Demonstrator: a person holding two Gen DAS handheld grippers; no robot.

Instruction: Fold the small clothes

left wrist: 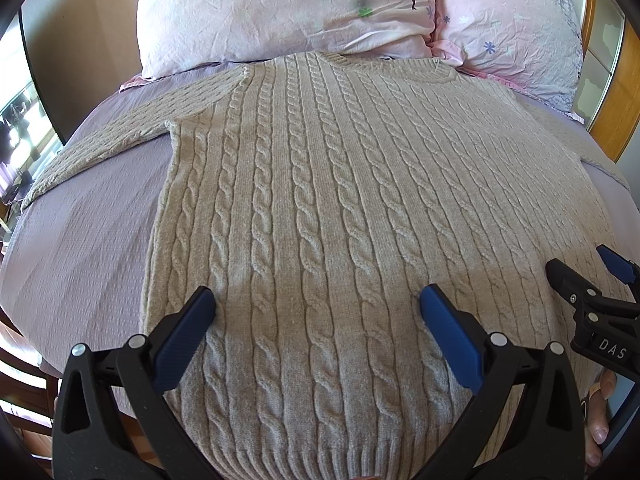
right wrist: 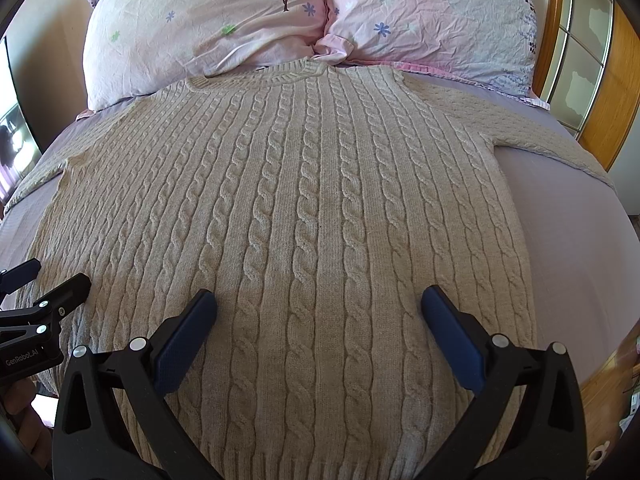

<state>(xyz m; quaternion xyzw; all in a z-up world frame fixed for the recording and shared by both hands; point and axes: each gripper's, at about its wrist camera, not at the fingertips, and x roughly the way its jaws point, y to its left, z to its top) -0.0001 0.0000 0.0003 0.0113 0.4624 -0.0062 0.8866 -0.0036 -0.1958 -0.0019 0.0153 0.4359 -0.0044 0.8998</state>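
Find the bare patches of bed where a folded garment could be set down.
Bare lilac sheet lies left of the sweater, below its left sleeve. Another patch lies right of it, below the right sleeve. The middle and the pillows end are crowded.

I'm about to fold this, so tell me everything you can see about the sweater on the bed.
The sweater is a beige cable-knit pullover with a ribbed round collar and a ribbed hem. It looks thick and soft. It lies flat and unfolded on the lilac bedsheet, collar toward the two floral pillows, hem nearest the cameras, both sleeves spread outward. The left sleeve runs toward the bed's edge. The left gripper and right gripper hover over the hem end, jaws open, holding nothing.
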